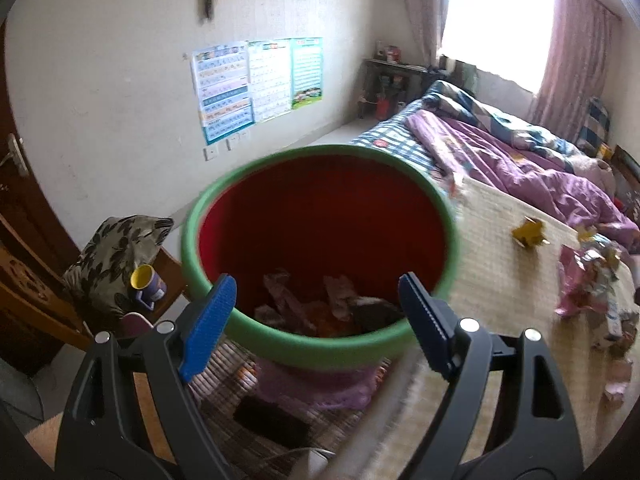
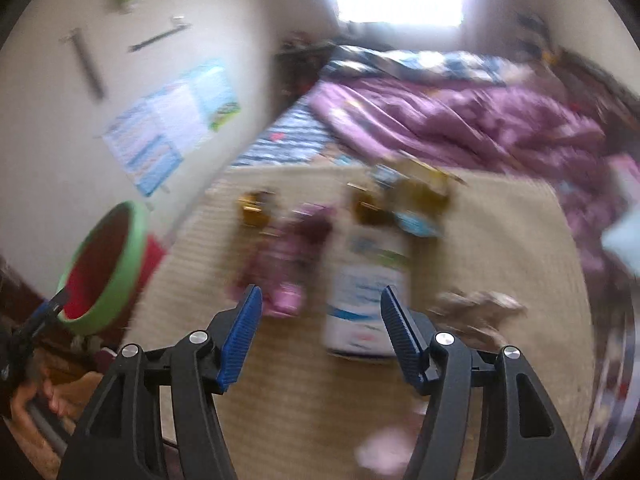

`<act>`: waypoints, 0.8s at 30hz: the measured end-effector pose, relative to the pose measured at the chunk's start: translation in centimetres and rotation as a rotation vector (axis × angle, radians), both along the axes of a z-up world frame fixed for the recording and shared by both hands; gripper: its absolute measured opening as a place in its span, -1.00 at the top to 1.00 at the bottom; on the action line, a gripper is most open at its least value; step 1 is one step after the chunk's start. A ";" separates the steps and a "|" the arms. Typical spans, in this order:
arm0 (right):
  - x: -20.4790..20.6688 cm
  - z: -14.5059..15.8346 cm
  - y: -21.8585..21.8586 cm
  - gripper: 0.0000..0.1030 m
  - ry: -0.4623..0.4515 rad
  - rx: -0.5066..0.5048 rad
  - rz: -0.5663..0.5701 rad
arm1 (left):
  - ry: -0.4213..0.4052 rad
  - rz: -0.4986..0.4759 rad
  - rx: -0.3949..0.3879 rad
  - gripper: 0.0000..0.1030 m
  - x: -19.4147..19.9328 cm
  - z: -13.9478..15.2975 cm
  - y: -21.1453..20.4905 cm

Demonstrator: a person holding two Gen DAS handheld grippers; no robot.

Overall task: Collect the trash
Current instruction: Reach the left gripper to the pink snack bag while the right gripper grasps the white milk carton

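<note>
- Left gripper spread wide, holding nothing, poised just over the near rim of the bin — red inside, green lip.
- Bin tilted toward the camera, already carrying a few crumpled wrappers at the bottom; beside the bed's mat, with a yellow cup on a chair to its left.
- Right gripper also spread and unloaded, hovering above the mat, aimed at the litter.
- Litter scattered across the mat: a white carton lying flat right ahead between the fingers' line, a pink wrapper just left of it, a yellow box behind, a gold scrap farther left, a brownish crumple to the right. Blur too heavy to read any labels.
- Likely handling — carton light, thin-walled, probably empty, apt to dent under a hard pinch; best taken across its narrow sides near the middle, with a gentle squeeze.
- Pink wrapper likely soft, slick film; best pinched at a bunched fold rather than a flat face, or it may slide out.
- Brownish crumple probably paper, weightless, easy anywhere.
- Bin within short reach to the left, well apart from the carton.
</note>
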State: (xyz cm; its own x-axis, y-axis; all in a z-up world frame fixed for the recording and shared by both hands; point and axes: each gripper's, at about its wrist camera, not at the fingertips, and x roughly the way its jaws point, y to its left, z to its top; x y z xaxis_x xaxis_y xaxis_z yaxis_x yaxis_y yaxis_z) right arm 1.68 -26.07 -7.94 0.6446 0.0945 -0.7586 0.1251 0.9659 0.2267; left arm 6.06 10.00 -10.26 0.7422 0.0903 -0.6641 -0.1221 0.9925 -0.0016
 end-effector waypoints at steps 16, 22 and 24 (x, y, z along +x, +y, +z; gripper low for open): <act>4.4 -5.5 -0.6 -0.16 0.154 -0.069 0.026 | 0.057 -0.280 -0.078 -0.57 -1.3 0.8 -12.2; 3.2 -5.2 -1.1 -0.05 0.125 -0.020 0.038 | 0.077 -0.433 -0.146 -0.57 1.5 1.6 -17.2; 3.0 -4.8 -1.6 -0.05 0.109 0.006 0.027 | 0.094 -0.473 -0.175 -0.57 2.3 1.5 -18.5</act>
State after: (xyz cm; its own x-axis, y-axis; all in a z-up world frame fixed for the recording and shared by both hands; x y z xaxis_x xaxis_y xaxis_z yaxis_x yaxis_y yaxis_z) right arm 4.69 -27.71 -12.74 0.5558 0.1156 -0.8232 0.1228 0.9680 0.2189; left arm 8.39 -8.50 -8.80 0.6110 -0.3594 -0.7054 0.3323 0.9252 -0.1836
